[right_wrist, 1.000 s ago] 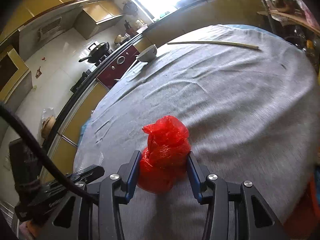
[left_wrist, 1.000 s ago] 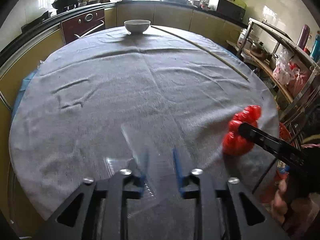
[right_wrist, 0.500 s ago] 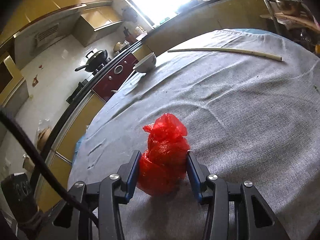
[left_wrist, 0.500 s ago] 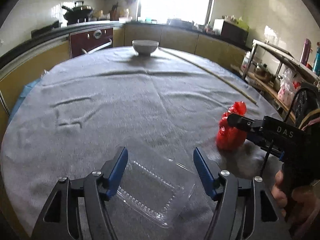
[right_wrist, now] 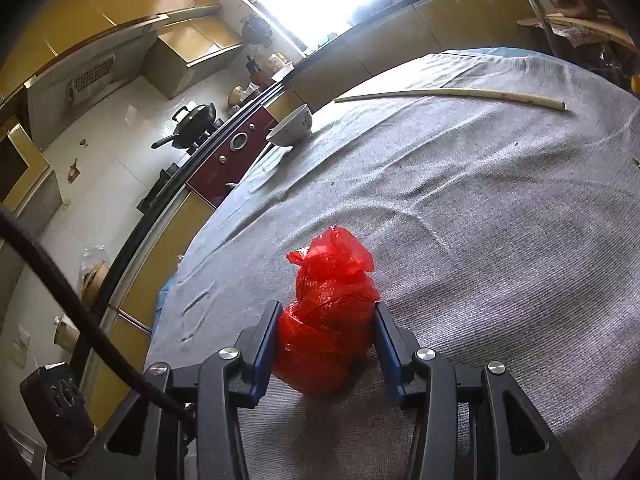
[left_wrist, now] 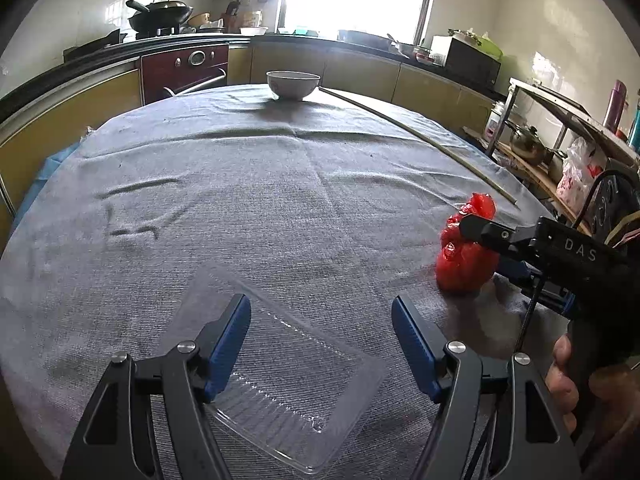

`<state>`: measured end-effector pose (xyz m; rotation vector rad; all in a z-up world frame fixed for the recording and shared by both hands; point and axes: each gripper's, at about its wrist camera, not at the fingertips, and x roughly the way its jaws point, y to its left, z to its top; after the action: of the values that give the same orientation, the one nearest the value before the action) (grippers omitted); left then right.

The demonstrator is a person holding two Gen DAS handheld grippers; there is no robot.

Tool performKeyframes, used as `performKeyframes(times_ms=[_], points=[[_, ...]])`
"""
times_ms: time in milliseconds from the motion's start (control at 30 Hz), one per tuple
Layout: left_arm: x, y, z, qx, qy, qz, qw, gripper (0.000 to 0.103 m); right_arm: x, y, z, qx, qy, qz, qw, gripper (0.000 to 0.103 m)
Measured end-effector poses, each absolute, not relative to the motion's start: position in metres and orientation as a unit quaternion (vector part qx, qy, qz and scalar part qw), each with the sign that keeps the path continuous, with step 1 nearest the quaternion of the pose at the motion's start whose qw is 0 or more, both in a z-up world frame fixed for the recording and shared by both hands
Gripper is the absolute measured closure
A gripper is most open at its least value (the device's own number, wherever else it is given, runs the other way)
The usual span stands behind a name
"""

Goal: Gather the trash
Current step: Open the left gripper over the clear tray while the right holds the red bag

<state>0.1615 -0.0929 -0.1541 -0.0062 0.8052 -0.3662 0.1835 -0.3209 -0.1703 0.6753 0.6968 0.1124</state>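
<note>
A clear plastic tray (left_wrist: 280, 368) lies flat on the grey tablecloth (left_wrist: 240, 184), below and between the blue pads of my left gripper (left_wrist: 320, 304). That gripper is open and its pads stand clear of the tray. A knotted red plastic bag (right_wrist: 328, 320) sits upright on the cloth near the table's right edge. My right gripper (right_wrist: 327, 312) is shut on it, with one pad pressed on each side. The left wrist view also shows the red bag (left_wrist: 460, 264), held there from the right by a person's hand (left_wrist: 564, 380).
A white bowl (left_wrist: 293, 85) stands at the table's far edge. A long pale stick (left_wrist: 420, 136) lies along the far right of the cloth. A metal shelf with pots and bags (left_wrist: 560, 128) stands to the right, and kitchen counters ring the table.
My left gripper's jaws spread wide and let go of the clear tray, which now lies on the cloth. My right gripper slid a little across the table, still shut on the red bag.
</note>
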Motion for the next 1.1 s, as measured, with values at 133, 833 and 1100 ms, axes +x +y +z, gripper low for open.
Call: performKeyframes(times_ms=[133,833,1100], points=[[0.1606,-0.0956,-0.1547,0.005,0.390,-0.174,0.904,0.030,0.1833,-0.3222,-0.1711,0.329,0.333,0.057,0.882,0.055],[0.1607,-0.1006,-0.1564,0.024,0.395,-0.165,0.904,0.029,0.1812,-0.3249,-0.1712,0.339,0.331,0.061,0.879,0.053],[0.1607,-0.1019,-0.1564,0.028,0.396,-0.164,0.903,0.029,0.1812,-0.3248,-0.1711,0.339,0.330,0.061,0.879,0.053]])
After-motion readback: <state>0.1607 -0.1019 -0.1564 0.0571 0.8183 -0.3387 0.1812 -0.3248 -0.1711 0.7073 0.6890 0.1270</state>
